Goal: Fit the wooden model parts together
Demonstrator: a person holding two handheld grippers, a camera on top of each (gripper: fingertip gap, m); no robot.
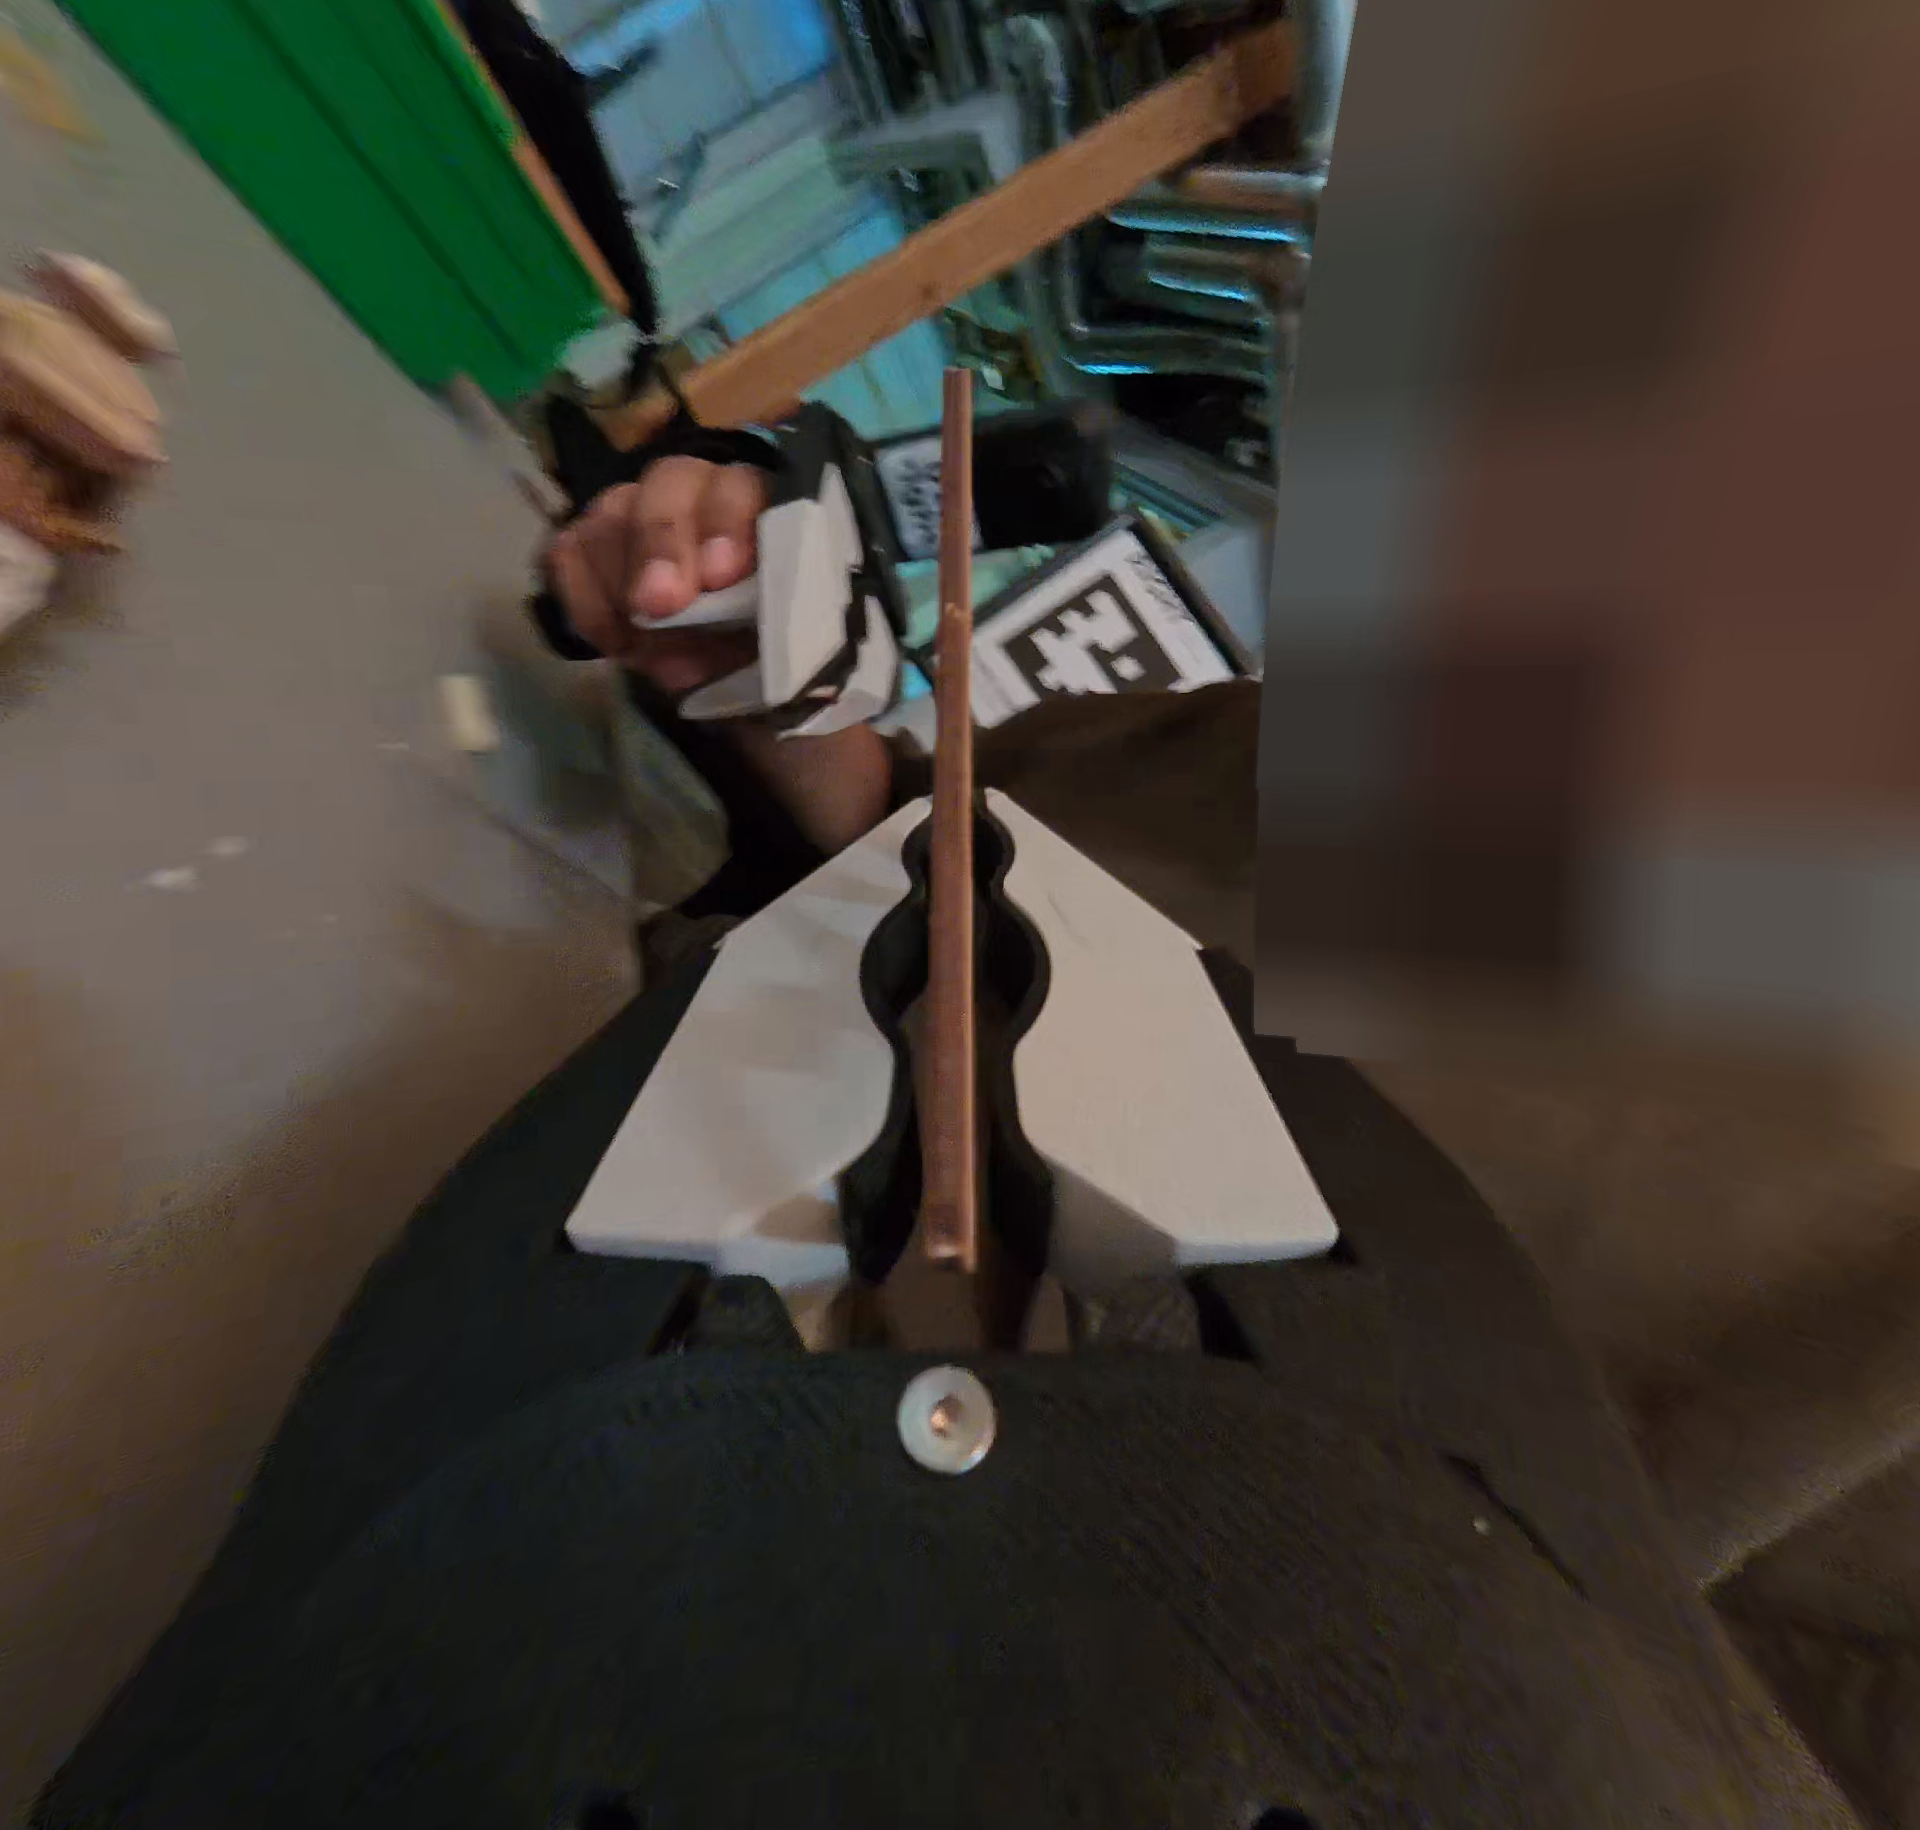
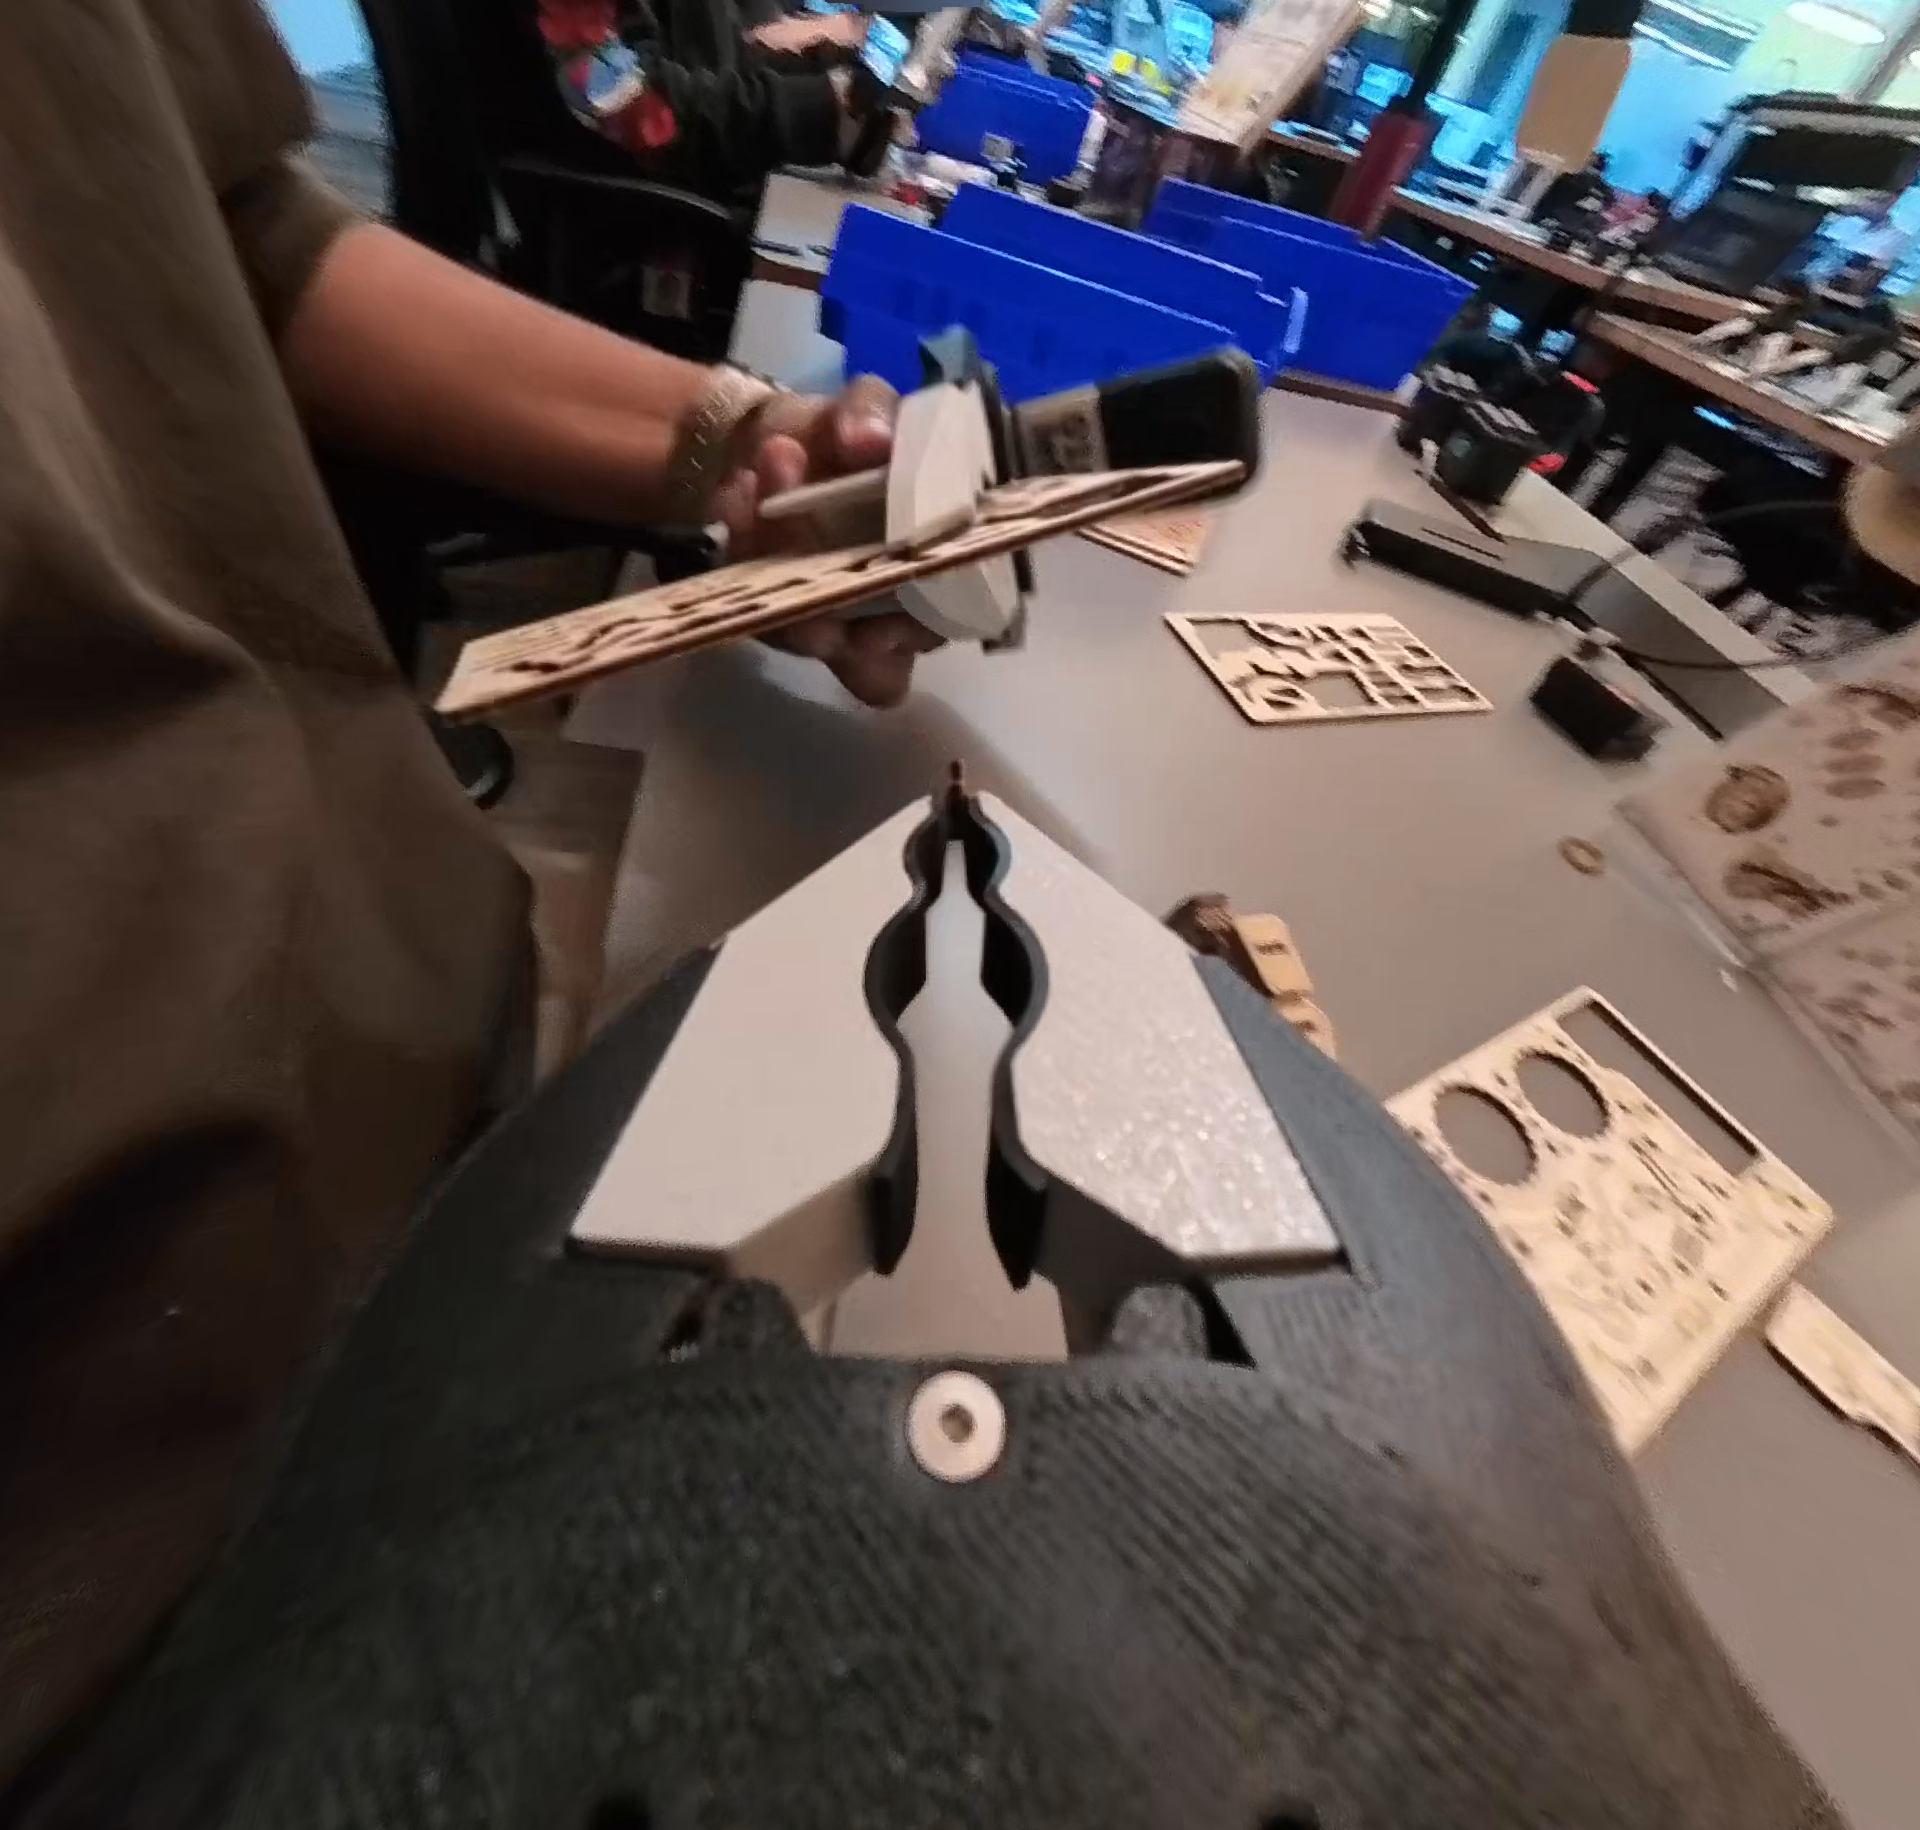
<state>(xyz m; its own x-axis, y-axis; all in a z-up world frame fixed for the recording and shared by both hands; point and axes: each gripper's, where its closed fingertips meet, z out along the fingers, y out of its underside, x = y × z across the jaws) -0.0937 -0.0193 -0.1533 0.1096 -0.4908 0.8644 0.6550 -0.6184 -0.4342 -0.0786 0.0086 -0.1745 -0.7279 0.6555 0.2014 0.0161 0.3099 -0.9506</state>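
grey tabletop [image 2: 1195,793] fills the near ground on my right wrist feed, with blue bins [image 2: 1039,305] and cluttered workbenches behind it. on my left wrist feed the left gripper [image 1: 954,824] is clamped on a thin wooden sheet [image 1: 956,741], which i see edge-on, running straight up the middle between the white fingers [image 1: 790,1053]. the right wrist feed shows that same sheet held out over the table edge, flat side up and laser-cut with part outlines, gripped near its middle by the left gripper, with a hand behind it.

my right gripper [image 2: 956,824] sits nearly closed, its tips pinching a tiny dark piece [image 2: 958,778] that pokes just past them; it is too small for me to tell what it is. it hangs below the held sheet and apart from it.

on the table lie more wooden sheets: a punched-out sheet [image 2: 1330,663] in mid-table, a sheet with two round holes [image 2: 1600,1198] near my right side, and a printed sheet [image 2: 1797,845] at the far right edge. a person in a dark floral top [image 2: 623,66] stands behind. the left feed is blurred on its right half.
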